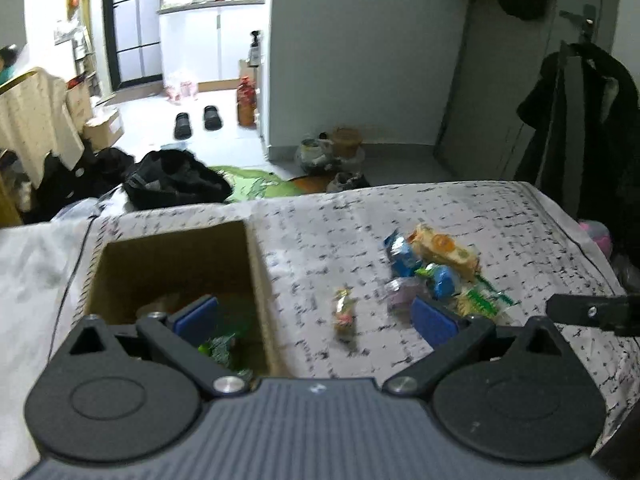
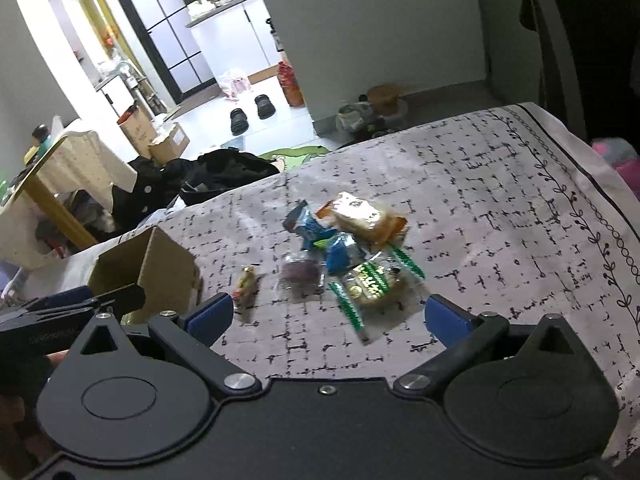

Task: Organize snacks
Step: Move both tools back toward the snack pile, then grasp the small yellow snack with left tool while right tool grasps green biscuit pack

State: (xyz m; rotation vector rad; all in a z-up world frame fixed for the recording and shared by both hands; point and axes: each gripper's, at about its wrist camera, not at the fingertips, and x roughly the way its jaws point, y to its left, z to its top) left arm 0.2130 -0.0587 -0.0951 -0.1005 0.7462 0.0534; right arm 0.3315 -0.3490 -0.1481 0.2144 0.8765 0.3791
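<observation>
Left wrist view first: the left gripper (image 1: pixel 316 316) hangs with its blue-padded fingers (image 1: pixel 198 314) spread wide and nothing between them, one pad over the open cardboard box (image 1: pixel 256 264), the other near the snack pile. Inside the box some green packaging (image 1: pixel 224 350) shows low down, too blurred to name. Just beyond the fingers a small single candy packet (image 1: pixel 345 312) lies alone on the patterned cloth (image 1: pixel 320 224), between the box and the pile. Further right sits the snack pile (image 1: pixel 436 272): a purple packet, blue packets, a green-edged wrapper and an orange-and-tan bar on top, all touching or overlapping. The tip of the right gripper (image 1: pixel 592 312) pokes in from the right edge.

Right wrist view: the right gripper (image 2: pixel 328 314) is likewise released, pads wide apart and holding nothing, hovering just short of the pile. A green-striped cracker packet (image 2: pixel 372 284) lies nearest, then the purple packet (image 2: pixel 302 274) and blue packets (image 2: pixel 320 232), with the tan bar (image 2: pixel 360 214) at the far side. The lone candy packet lies left of them, near the box, which stands at the cloth's left edge. Past the cloth, dark clothing (image 2: pixel 224 172) is heaped on the floor, and a pair of black slippers (image 2: pixel 252 112) sits further off near a white cabinet (image 2: pixel 240 28)
</observation>
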